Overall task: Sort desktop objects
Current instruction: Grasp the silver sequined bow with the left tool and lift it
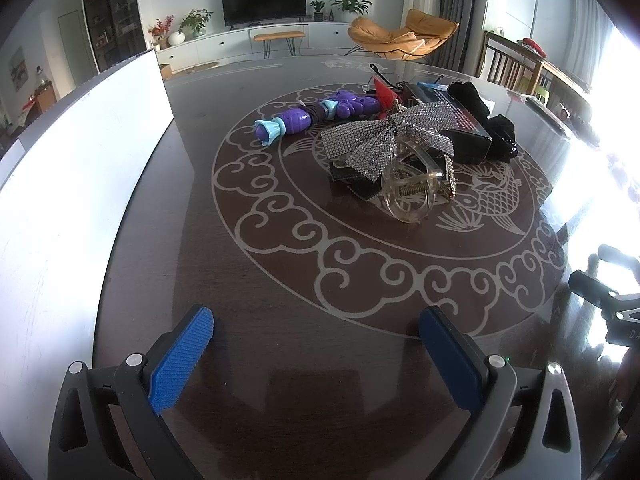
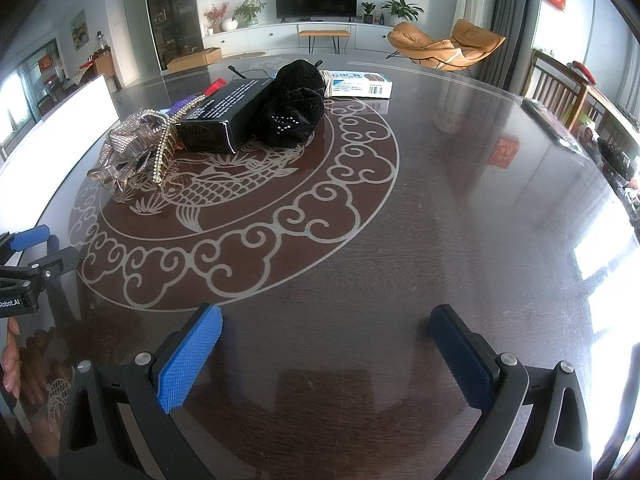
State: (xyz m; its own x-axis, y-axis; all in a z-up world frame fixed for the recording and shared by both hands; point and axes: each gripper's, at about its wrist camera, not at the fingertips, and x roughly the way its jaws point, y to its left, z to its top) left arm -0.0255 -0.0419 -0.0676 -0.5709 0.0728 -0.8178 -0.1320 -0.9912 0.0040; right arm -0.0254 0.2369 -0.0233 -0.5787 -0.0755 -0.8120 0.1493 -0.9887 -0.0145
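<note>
hair clip (image 1: 412, 188) | ahead of L jaws, apart | jaws wide

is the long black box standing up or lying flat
Lying flat. The black box rests on a long side on the table, one end toward the rhinestone bow clip, with the black knit item against its side.

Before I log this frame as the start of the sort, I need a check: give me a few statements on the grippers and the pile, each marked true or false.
1. The left gripper holds the purple and light-blue plastic toy. False: it is open and empty.
2. The right gripper is open. True.
3. The rhinestone bow hair claw with clear plastic jaws lies against the long black printed box. True.
4. The white and blue flat box sits on the black knitted item. False: it lies on the dark patterned table behind it.
</note>
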